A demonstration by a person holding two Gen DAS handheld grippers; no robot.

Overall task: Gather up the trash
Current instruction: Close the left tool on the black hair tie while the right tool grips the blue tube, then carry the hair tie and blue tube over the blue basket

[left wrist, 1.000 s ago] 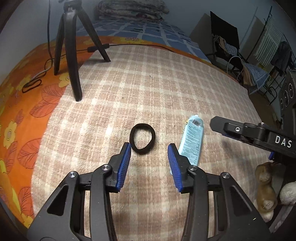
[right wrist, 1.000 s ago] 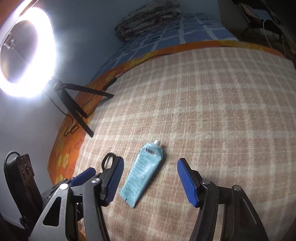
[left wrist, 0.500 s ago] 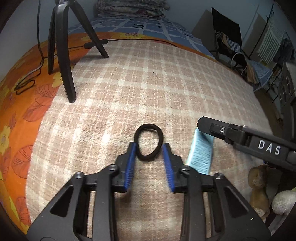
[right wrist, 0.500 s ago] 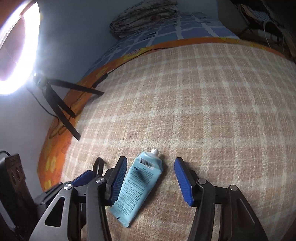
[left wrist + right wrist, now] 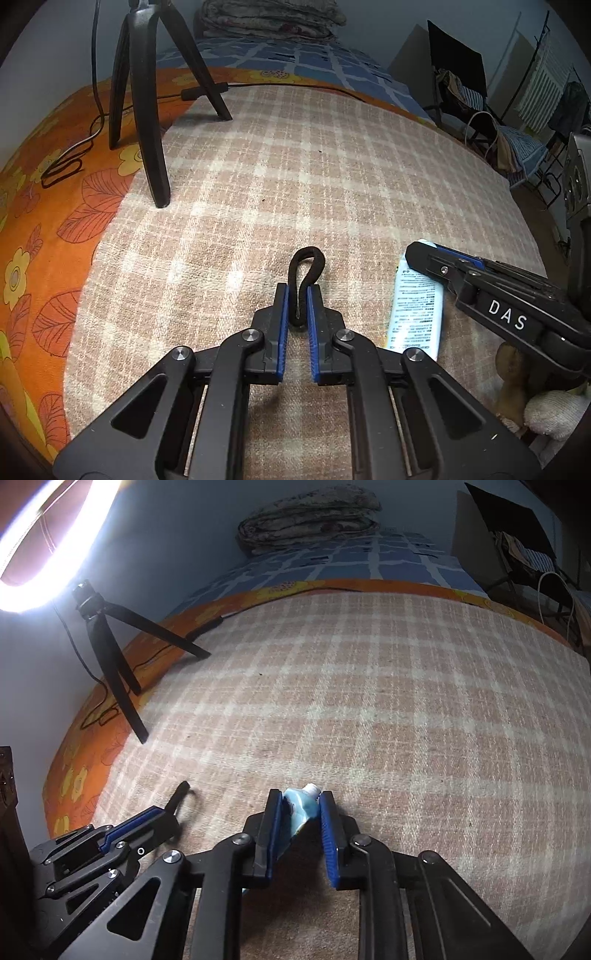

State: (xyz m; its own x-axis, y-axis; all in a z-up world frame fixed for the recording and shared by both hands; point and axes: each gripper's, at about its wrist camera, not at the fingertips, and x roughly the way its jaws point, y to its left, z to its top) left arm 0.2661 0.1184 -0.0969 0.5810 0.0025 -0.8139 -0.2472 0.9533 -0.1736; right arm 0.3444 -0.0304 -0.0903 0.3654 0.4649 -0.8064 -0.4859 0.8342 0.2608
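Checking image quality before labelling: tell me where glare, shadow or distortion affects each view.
Right wrist view: the ring light blows out the top-left corner, and the plaid blanket bulges from fisheye. Left wrist view: even light, no glare; the tripod casts a soft shadow, the edges curve, and the hair tie and tube stay sharp.

I see a bed (image 5: 406, 701) under a checked blanket (image 5: 314, 184). A lit ring light (image 5: 33, 561) glares at its left edge, a folded quilt (image 5: 310, 517) lies at its far end.
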